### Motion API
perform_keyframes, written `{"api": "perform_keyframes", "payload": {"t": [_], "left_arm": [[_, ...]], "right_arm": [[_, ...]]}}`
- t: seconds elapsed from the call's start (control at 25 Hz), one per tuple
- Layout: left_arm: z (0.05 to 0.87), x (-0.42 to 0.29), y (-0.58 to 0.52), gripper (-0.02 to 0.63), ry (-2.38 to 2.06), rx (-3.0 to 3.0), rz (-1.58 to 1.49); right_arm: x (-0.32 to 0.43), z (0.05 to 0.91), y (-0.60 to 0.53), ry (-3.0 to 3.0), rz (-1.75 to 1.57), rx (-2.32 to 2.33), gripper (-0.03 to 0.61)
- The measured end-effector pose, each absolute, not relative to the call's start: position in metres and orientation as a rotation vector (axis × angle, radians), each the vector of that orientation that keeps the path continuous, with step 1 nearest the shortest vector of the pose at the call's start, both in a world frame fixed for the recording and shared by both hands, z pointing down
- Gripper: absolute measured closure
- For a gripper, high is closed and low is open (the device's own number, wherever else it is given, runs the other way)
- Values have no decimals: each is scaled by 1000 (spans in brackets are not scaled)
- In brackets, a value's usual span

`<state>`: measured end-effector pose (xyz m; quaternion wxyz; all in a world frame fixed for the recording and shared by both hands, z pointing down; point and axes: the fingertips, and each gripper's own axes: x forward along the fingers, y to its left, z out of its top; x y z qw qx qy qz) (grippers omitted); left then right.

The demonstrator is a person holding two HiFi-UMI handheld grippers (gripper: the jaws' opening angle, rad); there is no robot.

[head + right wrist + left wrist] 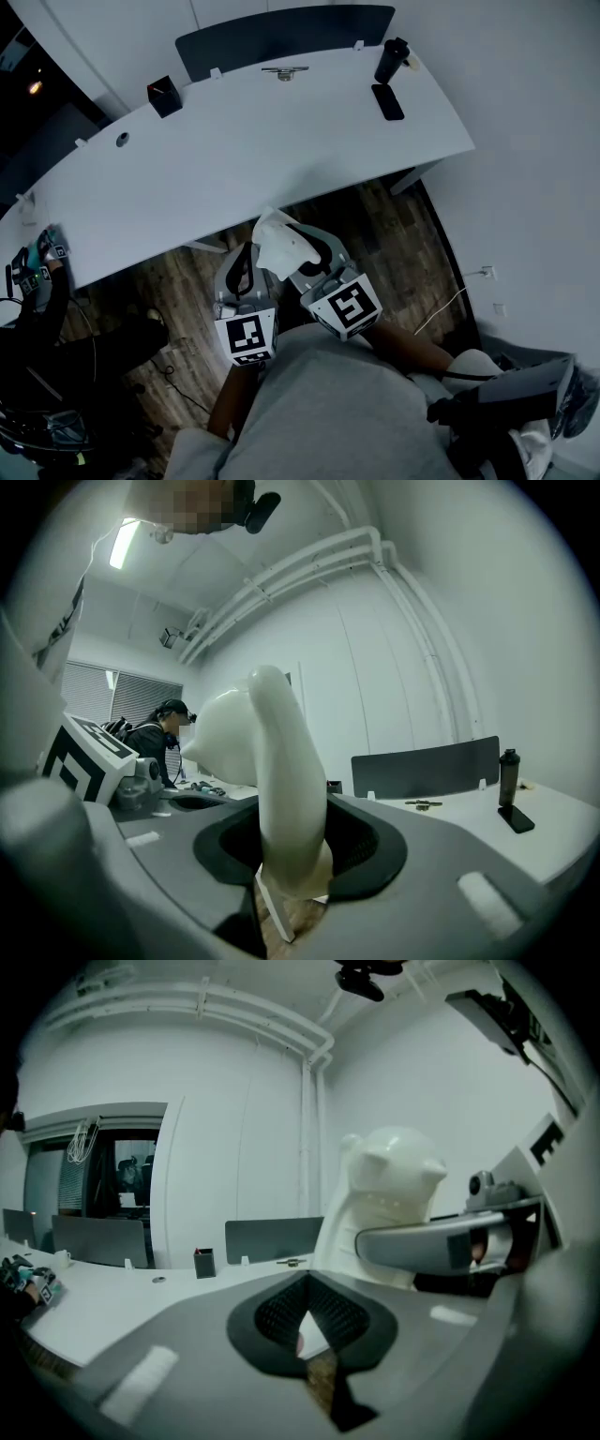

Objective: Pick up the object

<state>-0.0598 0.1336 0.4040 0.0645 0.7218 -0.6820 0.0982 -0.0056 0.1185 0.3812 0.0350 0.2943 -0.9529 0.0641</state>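
The object is a white, smooth figure (279, 246) with small ear-like bumps on top. It is held in the air in front of the person's body, above the wooden floor. My right gripper (298, 259) is shut on it; in the right gripper view the white figure (281, 789) fills the gap between the jaws of the right gripper (292, 860). My left gripper (242, 270) sits just left of it, shut and empty. From the left gripper view the figure (386, 1199) stands upright to the right of the left gripper (309, 1335), with one right jaw lying across it.
A curved white desk (234, 164) lies ahead with a dark divider panel (281, 37) behind it. On it stand a black bottle (391, 60), a phone (387, 101), a small black box (164, 97) and a metal piece (284, 71). Another person (37, 281) works at the far left.
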Motion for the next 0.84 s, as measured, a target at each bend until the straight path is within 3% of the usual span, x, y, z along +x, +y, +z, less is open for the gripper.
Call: {"api": "perform_keyframes", "payload": {"t": [0.84], "left_arm": [[403, -60, 140, 614, -2055, 2190, 253]], "right_arm": [[-8, 376, 125, -2916, 104, 900, 428]]}}
